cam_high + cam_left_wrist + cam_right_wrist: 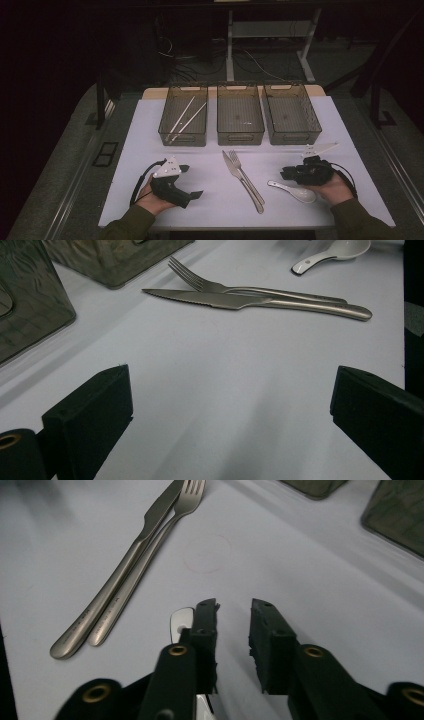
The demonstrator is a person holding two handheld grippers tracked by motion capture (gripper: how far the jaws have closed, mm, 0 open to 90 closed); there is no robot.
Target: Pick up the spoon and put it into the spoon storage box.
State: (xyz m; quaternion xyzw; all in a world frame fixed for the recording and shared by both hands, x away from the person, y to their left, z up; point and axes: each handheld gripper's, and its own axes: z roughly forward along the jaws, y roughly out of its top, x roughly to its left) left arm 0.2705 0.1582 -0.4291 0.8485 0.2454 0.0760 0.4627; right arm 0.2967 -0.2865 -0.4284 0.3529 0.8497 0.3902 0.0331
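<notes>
Cutlery sorting paused, with the right gripper (pixel 283 174) poised over the white spoon (pixel 295 191).

Nearest the person, the spoon lies on the white table (pixel 210 200) right under the right gripper; its handle end peeks out beside the left-hand jaw, and the jaws stand narrowly parted with nothing between them, probably lined up for a pinch. The left gripper (pixel 192 181) rests low with jaws spread wide and empty, likely waiting its turn. Between the grippers lie a knife (pixel 239 175) and a fork (pixel 247 179), touching side by side. Farther off stand three mesh bins: the left bin (pixel 184 117) already holds chopsticks (pixel 186 119), suggesting one kind per bin; the middle bin (pixel 240 116) and right bin (pixel 291 115) look empty.
</notes>
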